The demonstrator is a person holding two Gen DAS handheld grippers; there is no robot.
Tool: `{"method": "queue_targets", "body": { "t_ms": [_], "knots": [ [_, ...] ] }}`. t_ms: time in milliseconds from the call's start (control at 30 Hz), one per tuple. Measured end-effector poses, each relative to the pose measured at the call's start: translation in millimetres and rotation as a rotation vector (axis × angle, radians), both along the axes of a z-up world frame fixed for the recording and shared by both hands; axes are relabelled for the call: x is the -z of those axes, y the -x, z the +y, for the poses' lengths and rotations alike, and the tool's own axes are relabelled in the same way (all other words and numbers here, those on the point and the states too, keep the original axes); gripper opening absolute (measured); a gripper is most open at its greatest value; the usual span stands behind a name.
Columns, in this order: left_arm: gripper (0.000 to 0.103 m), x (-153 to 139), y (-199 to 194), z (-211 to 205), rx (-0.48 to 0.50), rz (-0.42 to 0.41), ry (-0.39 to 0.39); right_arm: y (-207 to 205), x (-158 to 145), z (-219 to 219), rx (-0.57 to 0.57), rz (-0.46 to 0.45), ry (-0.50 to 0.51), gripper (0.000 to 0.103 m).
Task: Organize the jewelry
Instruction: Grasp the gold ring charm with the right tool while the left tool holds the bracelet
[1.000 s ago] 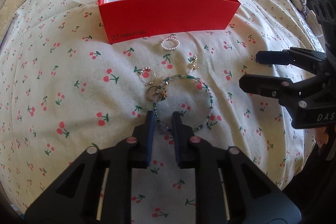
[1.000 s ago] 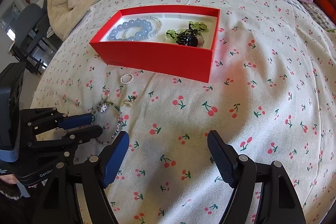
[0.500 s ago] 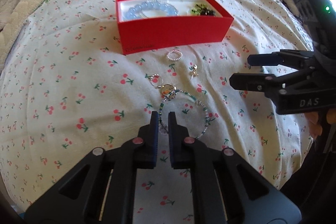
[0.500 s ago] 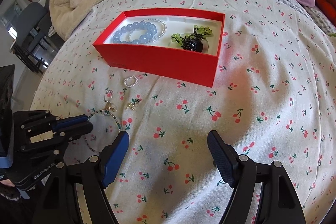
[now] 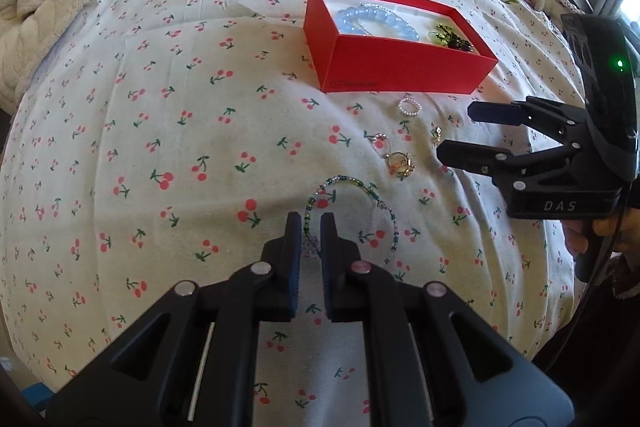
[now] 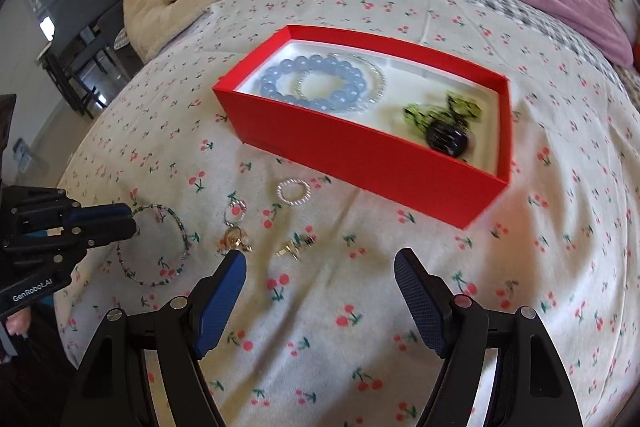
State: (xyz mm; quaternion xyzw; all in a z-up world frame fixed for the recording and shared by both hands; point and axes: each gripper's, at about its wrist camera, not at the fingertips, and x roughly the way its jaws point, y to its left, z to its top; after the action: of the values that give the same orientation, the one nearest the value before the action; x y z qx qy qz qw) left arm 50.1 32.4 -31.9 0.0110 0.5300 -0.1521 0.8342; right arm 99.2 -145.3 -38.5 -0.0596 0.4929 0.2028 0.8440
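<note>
1. Since the earlier frames, the beaded bracelet (image 5: 360, 211) has been drawn away from the gold charm (image 5: 399, 163) it lay against, and the red box (image 5: 400, 67) is seen further to the right in the left view.
2. The left tongs (image 5: 307, 227) are nearly closed, a narrow gap remaining, with the bracelet's strand pinched between the tips.
3. The right tongs (image 6: 320, 291) are held wide open with nothing between them, hovering over the bed (image 6: 520, 267) near the small gold clasp (image 6: 296, 246).
4. The pearl ring (image 6: 293, 191) and a silver ring (image 6: 236, 207) are left on the sheet just in front of the box.
5. For a clean transfer, the pinch should be kept firm, the bracelet lifted clear of the sheet, and the loop carried over the box wall before release beside the blue bead bracelet (image 6: 312, 83).
</note>
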Motion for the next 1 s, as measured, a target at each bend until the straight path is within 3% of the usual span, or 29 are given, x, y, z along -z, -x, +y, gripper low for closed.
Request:
{"method": "queue_targets", "body": {
  "t_ms": [167,433,533,700,1000],
  "knots": [
    [0.029,7.9,-0.9,-2.6,0.017,0.047,-0.004,4.5,-6.5,14.7,-0.073,-0.02,-0.036,0.068],
    [0.03,19.9,-5.8,-13.6,0.015,0.069,-0.059,23.2,9.2,48.8,-0.216,0.019,0.018,0.037],
    [0.027,20.9,-6.9,-14.7,0.01,0.071,-0.056,25.9,14.1,55.7,-0.227,0.039,0.017,0.034],
    [0.012,22.9,-11.2,-12.1,-0.001,0.08,-0.05,19.7,19.8,61.6,-0.217,0.049,0.019,0.031],
    [0.01,27.0,-13.3,-2.6,-0.015,0.089,-0.023,9.2,22.6,65.7,-0.179,0.028,0.015,0.028]
  ]
}}
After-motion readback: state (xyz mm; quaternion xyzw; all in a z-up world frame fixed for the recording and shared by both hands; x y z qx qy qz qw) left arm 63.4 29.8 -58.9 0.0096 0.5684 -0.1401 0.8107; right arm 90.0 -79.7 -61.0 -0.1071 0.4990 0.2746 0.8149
